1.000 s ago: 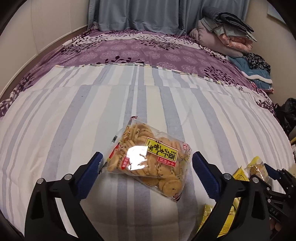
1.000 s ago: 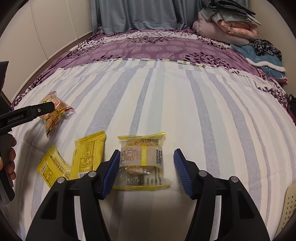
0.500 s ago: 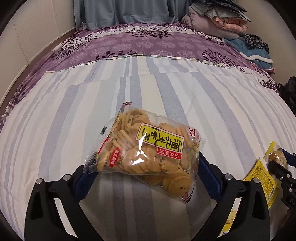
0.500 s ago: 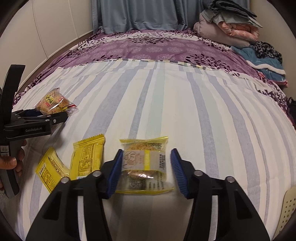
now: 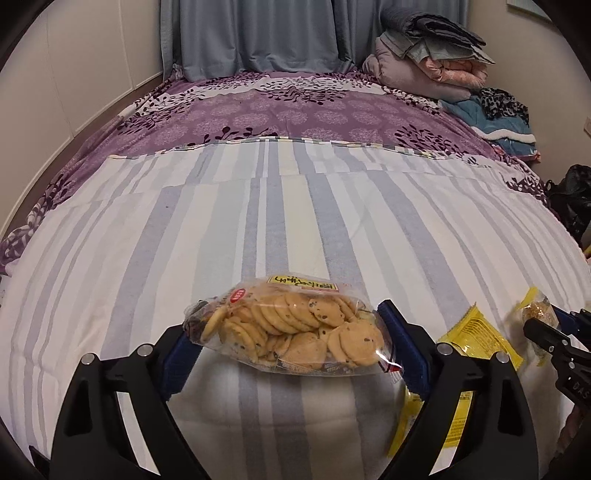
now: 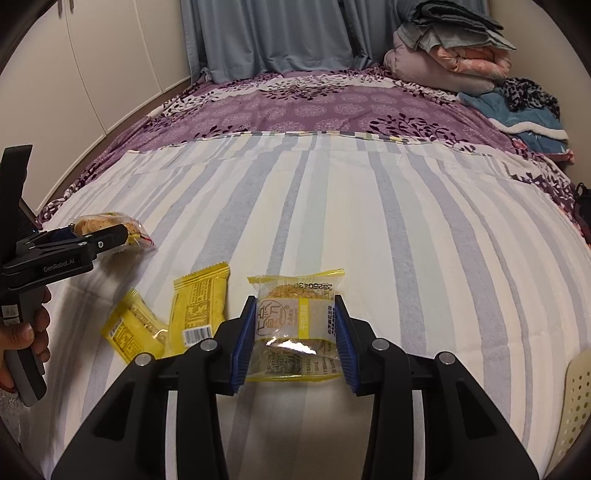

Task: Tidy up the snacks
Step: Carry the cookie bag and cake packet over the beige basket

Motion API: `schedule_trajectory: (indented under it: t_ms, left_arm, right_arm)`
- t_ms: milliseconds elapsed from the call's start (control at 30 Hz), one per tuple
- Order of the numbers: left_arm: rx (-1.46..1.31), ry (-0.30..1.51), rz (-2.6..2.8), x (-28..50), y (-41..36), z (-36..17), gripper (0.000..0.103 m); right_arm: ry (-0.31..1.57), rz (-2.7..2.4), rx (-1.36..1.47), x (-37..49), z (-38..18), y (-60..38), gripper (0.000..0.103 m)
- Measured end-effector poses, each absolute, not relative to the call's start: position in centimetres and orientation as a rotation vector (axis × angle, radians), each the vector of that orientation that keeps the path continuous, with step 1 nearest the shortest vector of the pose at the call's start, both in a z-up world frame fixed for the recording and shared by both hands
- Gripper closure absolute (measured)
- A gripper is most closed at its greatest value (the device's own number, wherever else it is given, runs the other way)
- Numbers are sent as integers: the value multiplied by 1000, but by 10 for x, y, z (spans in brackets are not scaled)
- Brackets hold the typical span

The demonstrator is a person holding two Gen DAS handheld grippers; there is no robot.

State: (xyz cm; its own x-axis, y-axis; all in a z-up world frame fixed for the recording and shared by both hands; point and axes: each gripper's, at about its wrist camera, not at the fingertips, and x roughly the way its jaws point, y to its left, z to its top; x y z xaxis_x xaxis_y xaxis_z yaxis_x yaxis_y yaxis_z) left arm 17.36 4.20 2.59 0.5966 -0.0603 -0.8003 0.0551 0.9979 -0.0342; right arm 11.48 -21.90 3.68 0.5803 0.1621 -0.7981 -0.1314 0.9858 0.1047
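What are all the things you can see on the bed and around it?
cookie bag: 1, clear with tan cookies, lifted off the sheet between the left gripper's pads
pastry packet: 1, yellow and clear, between the right gripper's pads
flat packets: 2, yellow, on the striped sheet left of the pastry packet, overlapping
striped sheet: 1, white, grey-blue and pale yellow, near part of the bed
floral cover: 1, purple, far part of the bed
folded bedding: 1 pile, grey and pink, far right corner
curtain: 1, grey-blue, behind the bed
left gripper: 1, black with blue pads
right gripper: 1, black with blue pads
hand: 1, on the left gripper's handle
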Motion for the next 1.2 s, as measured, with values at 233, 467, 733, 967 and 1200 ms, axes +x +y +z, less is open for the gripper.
schedule_trajectory:
  t_ms: [233,467,733,967,1200]
  left_arm:
    - [-31,907,-81,142,46,40,12]
    - [-27,881,-105,115,43,61,12]
    - [-15,831,-161,91,21,92,12]
    - [4,800,-224,73,-10,113,12]
    - [42,774,-282,57,-45,129,12]
  right_arm:
    - [906,168,70,90,54,-231,63]
    - [857,166,100,68,76,-240,63]
    - [808,151,137,42,97,-258,63]
    - [753,110,177,15,116,-286,63]
    - [700,76,216,-12,130,-318,63]
